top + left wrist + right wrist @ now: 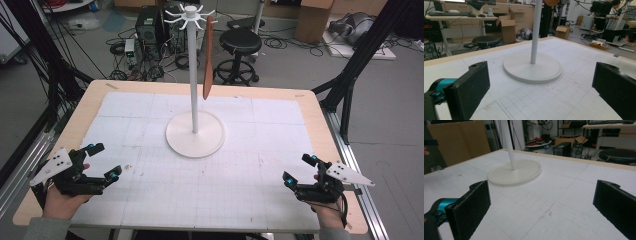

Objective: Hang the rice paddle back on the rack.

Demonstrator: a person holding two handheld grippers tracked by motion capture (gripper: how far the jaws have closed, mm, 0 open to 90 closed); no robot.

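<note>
— Inspector: Where is your white stand (pixel 195 131)?
— Operator: Mid-surface (pixel 260 165), a brown spatula (pixel 208 60) hanging from its top.
— Inspector: Your tongs?
— Operator: Left tongs (pixel 103 161) and right tongs (pixel 297 168) gape wide, empty, well apart at the near corners.

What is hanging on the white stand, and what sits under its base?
A brown spatula hangs from one hook at the top of the white stand. Its round base rests on the white mat; whatever lies beneath the base is covered.

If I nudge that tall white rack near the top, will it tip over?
Probably not easily: the white rack stands on a wide round base. Pushed high on its thin pole, it may rock, and the hanging brown spatula would likely swing.
</note>
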